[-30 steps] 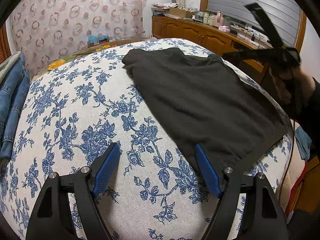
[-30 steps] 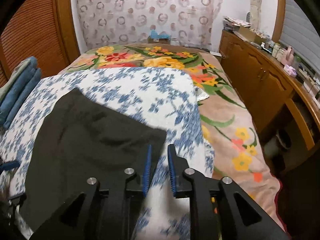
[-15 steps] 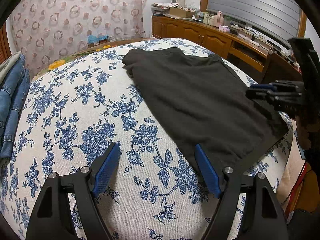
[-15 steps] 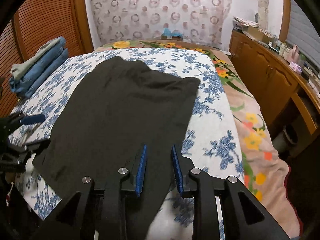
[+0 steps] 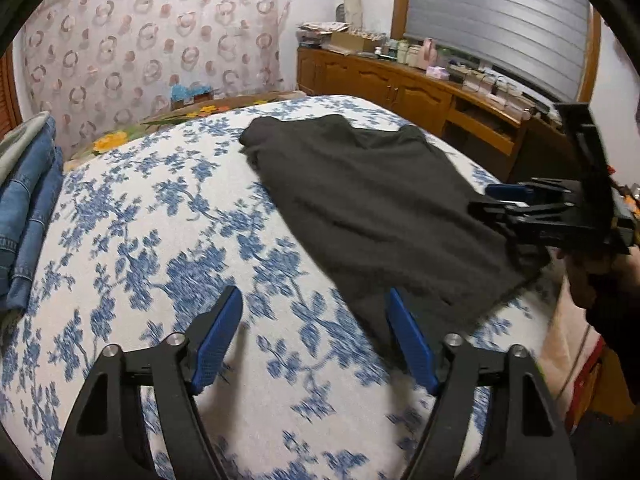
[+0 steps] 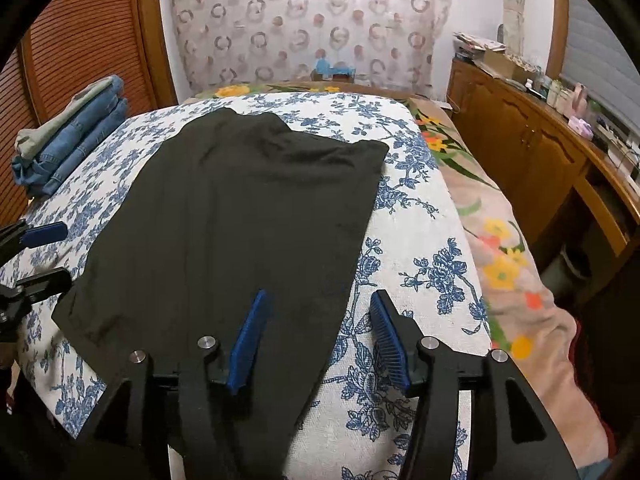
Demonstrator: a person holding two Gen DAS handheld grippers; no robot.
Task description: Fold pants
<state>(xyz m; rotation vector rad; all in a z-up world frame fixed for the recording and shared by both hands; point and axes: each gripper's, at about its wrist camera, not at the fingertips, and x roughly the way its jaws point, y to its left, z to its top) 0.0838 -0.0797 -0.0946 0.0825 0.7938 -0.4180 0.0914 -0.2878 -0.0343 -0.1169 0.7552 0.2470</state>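
Right wrist view shows the black pants (image 6: 244,216) lying flat, already folded lengthwise, on the blue-flowered bedspread (image 6: 420,248), with the right gripper (image 6: 316,336) having just been opening, its jaws straddling the near right edge without pinching cloth. The left gripper (image 5: 316,340) hovers with its jaws apart and empty at the near left corner. Judging by this, the cross fold is starting; next both must clamp the near hem and carry it to the far end.

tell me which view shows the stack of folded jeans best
The right wrist view: the stack of folded jeans sits whole at the far left edge of the bed, layers visible, with a greyish garment on top. The left wrist view catches the stack only partly, cropped by the left frame edge.
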